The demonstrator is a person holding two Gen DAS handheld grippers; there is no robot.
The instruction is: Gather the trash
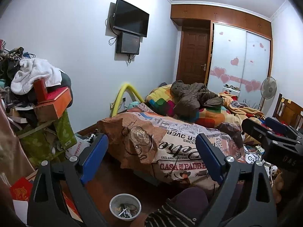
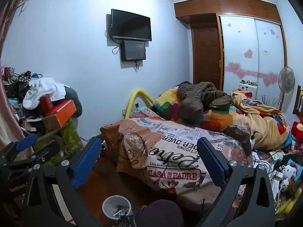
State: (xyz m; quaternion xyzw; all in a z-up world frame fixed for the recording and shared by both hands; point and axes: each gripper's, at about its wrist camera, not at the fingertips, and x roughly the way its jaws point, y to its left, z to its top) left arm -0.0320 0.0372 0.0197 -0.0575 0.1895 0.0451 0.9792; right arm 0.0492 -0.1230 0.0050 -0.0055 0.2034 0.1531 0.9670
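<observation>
A small pale bowl (image 1: 125, 207) (image 2: 116, 209) sits on the dark floor by the bed's foot, with cigarette butts and scraps in it. My left gripper (image 1: 151, 141) is open above and beyond the bowl, blue pads wide apart, nothing between them. My right gripper (image 2: 149, 145) is likewise open and empty, held over the same spot. In the left wrist view the right gripper (image 1: 255, 122) shows at the right edge. The left gripper (image 2: 47, 141) shows at the left edge of the right wrist view. No trash is held.
A bed with a printed cover (image 1: 170, 141) fills the middle, piled with a quilt and a brown jacket (image 1: 193, 98). Stacked boxes and clothes (image 1: 47, 102) crowd the left. Cables and toys (image 2: 280, 170) litter the right. A person's dark knee (image 2: 161, 211) rises beside the bowl.
</observation>
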